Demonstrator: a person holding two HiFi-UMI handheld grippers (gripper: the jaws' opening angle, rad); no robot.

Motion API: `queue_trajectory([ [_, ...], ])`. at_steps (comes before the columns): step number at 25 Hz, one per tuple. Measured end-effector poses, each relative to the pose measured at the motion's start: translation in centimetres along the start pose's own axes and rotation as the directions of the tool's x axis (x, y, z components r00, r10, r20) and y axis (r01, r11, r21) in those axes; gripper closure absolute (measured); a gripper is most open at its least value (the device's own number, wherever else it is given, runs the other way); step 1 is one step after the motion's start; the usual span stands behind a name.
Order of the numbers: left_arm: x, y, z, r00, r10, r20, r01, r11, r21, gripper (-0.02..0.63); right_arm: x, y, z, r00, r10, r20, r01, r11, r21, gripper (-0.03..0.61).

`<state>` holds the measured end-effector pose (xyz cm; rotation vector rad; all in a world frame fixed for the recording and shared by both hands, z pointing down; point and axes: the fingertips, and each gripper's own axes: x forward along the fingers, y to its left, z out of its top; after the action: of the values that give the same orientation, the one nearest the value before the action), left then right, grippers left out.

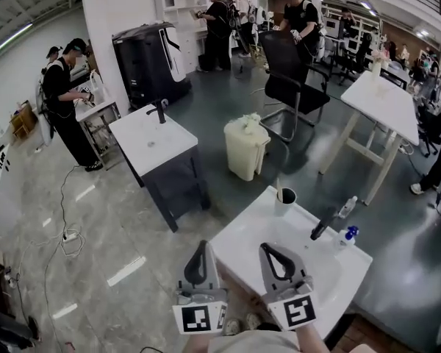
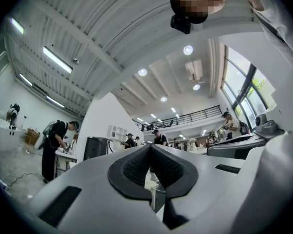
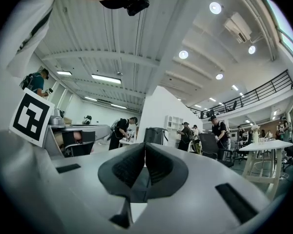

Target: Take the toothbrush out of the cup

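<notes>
A white cup (image 1: 285, 200) with a dark inside stands at the far corner of the white sink counter (image 1: 239, 240), and a pale toothbrush (image 1: 278, 187) sticks up out of it. Both grippers hover low in the head view, near the counter's front edge and well short of the cup. My left gripper (image 1: 200, 247) (image 2: 150, 148) sits just off the counter's left corner, its jaws shut and holding nothing. Over the basin, my right gripper (image 1: 270, 250) (image 3: 144, 145) is also shut and holds nothing. Both gripper views look out level across the hall.
A black faucet (image 1: 323, 225) rises at the counter's right side, with a clear bottle (image 1: 346, 207) and a blue-capped bottle (image 1: 348, 235) beside it. A cream bin (image 1: 245, 149) and a second sink unit (image 1: 153, 140) stand beyond. Several people work farther back.
</notes>
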<state>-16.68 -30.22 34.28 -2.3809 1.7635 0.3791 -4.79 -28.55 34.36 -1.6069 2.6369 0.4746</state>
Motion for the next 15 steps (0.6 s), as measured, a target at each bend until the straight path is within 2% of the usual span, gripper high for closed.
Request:
queue_trajectory([
  [3, 0.8, -0.7, 0.1, 1.0, 0.01, 0.003, -0.01, 1.0, -0.012, 0.598, 0.2, -1.0, 0.4, 1.0, -0.001, 0.024, 0.001, 1.0, 0.007, 0.566],
  [6, 1.1, -1.6, 0.3, 1.0, -0.016, 0.018, 0.017, 0.999, -0.028, 0.598, -0.1, -1.6, 0.1, 1.0, -0.008, 0.021, 0.007, 0.999, 0.031, 0.566],
  [15, 1.4, -1.8, -0.6, 1.0, 0.013, -0.011, -0.013, 1.0, -0.005, 0.598, 0.1, -2.2, -1.1, 1.0, -0.01, -0.001, 0.01, 0.998, 0.058, 0.566],
])
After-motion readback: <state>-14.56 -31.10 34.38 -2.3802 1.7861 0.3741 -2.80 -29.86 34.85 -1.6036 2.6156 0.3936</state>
